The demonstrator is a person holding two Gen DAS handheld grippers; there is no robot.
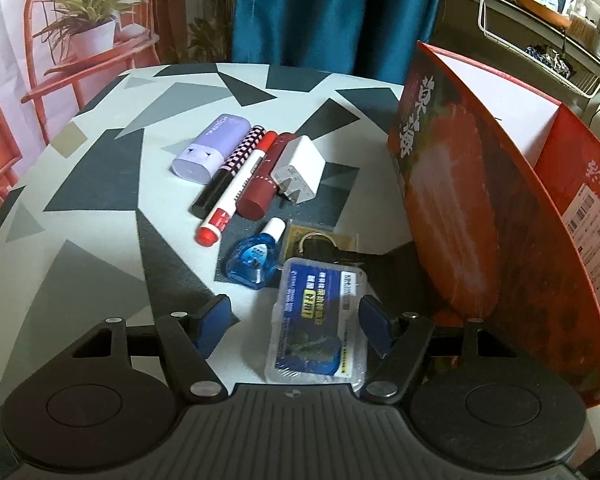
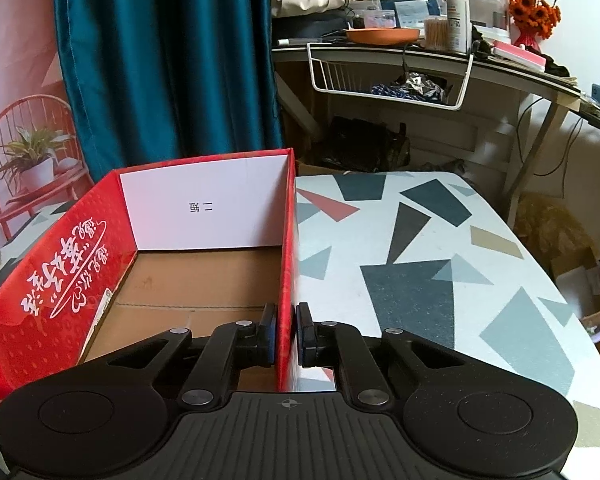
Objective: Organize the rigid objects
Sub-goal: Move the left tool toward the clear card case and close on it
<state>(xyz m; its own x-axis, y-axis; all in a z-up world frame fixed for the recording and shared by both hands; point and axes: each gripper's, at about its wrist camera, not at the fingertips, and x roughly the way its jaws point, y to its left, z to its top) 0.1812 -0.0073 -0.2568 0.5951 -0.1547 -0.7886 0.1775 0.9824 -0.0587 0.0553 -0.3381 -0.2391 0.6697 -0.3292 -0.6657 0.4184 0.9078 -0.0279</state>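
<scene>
Several small items lie on your patterned table [image 1: 100, 184]: from the left, a lilac case [image 1: 210, 148], a checkered pen [image 1: 228, 170], a red-capped marker [image 1: 236, 192], a dark red tube [image 1: 266, 176] and a white charger [image 1: 300, 170]. Nearer you sit a blue bottle [image 1: 256, 254] and a key ring [image 1: 320, 240]. Your left gripper [image 1: 294, 326] is spread wide, and the clear plastic case [image 1: 320, 324] lies between its fingers, its edge at the right pad. Just right stands the red box [image 1: 460, 200]. Your right gripper [image 2: 287, 334] is clenched on the red box's right wall [image 2: 288, 248], one finger inside, one outside.
</scene>
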